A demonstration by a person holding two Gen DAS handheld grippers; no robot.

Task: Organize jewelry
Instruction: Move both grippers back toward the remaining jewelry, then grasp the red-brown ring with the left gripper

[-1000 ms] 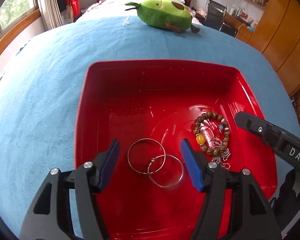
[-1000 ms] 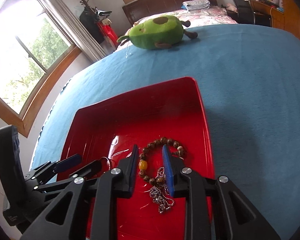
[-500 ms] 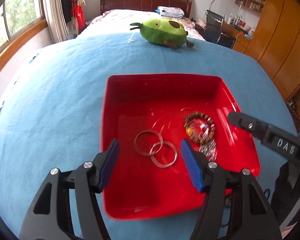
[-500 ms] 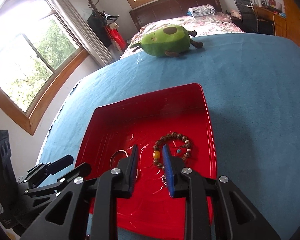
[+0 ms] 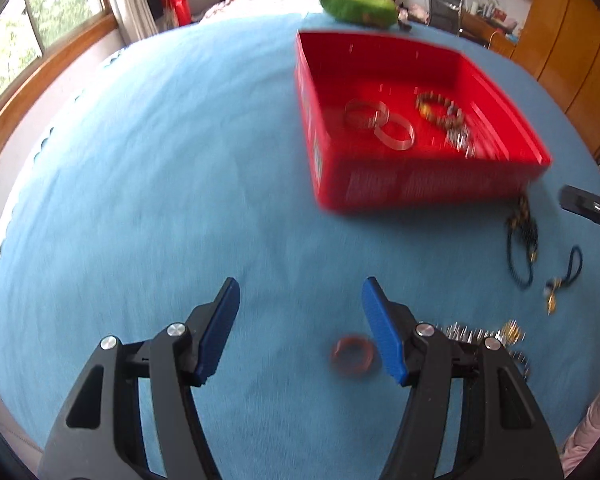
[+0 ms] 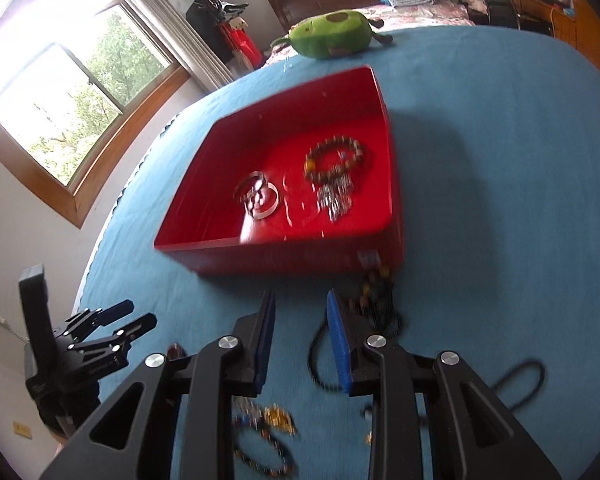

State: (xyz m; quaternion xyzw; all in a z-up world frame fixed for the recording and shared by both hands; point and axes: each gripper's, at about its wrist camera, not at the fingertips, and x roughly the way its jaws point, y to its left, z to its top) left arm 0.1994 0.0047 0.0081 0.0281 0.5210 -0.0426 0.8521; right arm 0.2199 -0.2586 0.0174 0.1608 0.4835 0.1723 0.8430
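Note:
A red tray (image 5: 420,190) (image 6: 284,264) on the blue cloth holds two silver bangles (image 5: 380,124) (image 6: 258,198), a brown bead bracelet (image 5: 440,108) (image 6: 332,158) and a silver chain (image 6: 336,200). My left gripper (image 5: 300,300) is open and empty, well short of the tray, with a reddish ring (image 5: 353,356) beside its right finger. My right gripper (image 6: 300,308) is open a little and empty, just short of the tray. Dark cord necklaces (image 5: 522,236) (image 6: 376,308) lie by the tray's near right corner. Blurred beaded pieces (image 6: 264,432) lie under the right gripper.
A green avocado plush (image 5: 358,4) (image 6: 332,34) lies beyond the tray. More small jewelry (image 5: 556,288) and a spiky metallic piece (image 5: 480,332) lie on the cloth at right. Windows are to the left, wooden wardrobes to the right.
Both grippers have pulled back from over the tray toward the near side. The tray now lies farther away, and loose jewelry on the cloth has come into view.

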